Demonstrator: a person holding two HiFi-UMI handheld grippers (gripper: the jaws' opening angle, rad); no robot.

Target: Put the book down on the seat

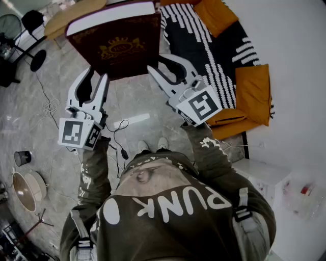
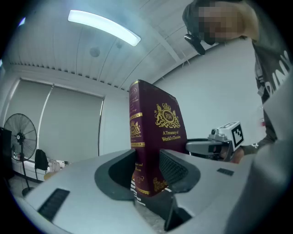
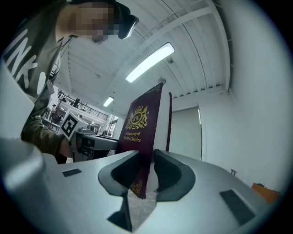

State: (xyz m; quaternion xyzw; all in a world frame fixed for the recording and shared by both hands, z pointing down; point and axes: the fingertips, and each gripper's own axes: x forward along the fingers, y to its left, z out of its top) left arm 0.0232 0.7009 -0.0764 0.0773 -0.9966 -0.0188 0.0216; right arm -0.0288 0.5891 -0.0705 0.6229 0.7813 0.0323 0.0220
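A thick maroon book (image 1: 114,43) with a gold crest and white page edges is held up in the air, close under the head camera. My left gripper (image 1: 95,79) is shut on its lower left edge, and in the left gripper view the book (image 2: 155,132) stands upright between the pads of the left gripper (image 2: 146,176). My right gripper (image 1: 165,65) is shut on the lower right corner; the book (image 3: 142,128) sits between the jaws of the right gripper (image 3: 145,176). The seat (image 1: 214,56), a sofa with a black-and-white striped throw and orange cushions, lies at the upper right, apart from the book.
A round wooden table (image 1: 71,12) stands at the top left by black stands (image 1: 30,56). Cables (image 1: 51,107) trail over the grey stone floor. A bowl (image 1: 28,188) and a small cup (image 1: 21,158) sit at the left. A white cabinet (image 1: 265,176) stands at the right.
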